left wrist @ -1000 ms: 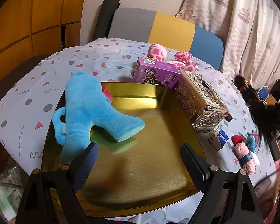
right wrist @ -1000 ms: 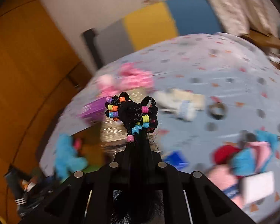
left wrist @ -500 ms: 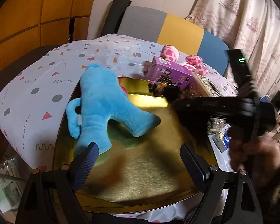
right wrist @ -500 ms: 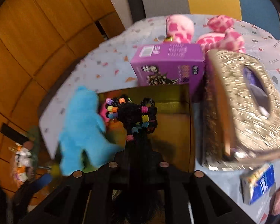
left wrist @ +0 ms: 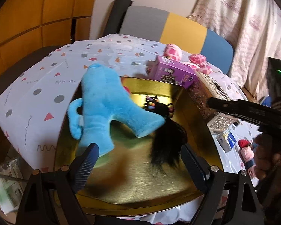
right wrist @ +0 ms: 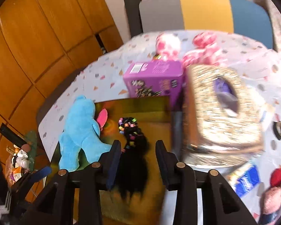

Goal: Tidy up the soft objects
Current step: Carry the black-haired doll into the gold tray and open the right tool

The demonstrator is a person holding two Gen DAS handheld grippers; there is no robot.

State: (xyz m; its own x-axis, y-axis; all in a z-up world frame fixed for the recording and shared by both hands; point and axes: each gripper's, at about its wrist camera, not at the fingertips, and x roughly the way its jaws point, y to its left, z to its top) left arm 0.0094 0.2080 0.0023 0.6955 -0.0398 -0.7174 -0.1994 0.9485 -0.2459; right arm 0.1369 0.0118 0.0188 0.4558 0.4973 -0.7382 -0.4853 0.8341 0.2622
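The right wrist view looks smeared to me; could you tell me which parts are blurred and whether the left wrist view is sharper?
Right wrist view: motion blur smears the ornate tissue box and purple box. Left wrist view: sharper, with soft glare on the gold tray; both show fisheye bending.

The gold tray's [left wrist: 200, 187] near half lay bare and open to approach. The blue plush [left wrist: 106, 101] and black beaded hairpiece [left wrist: 166, 136] crowded its far half; the glittery tissue box [right wrist: 221, 112] walled its right side.

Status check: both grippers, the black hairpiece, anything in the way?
Right gripper opening, hairpiece dropping free into gold tray. Left gripper open, empty. Blue plush alongside, nothing blocking.
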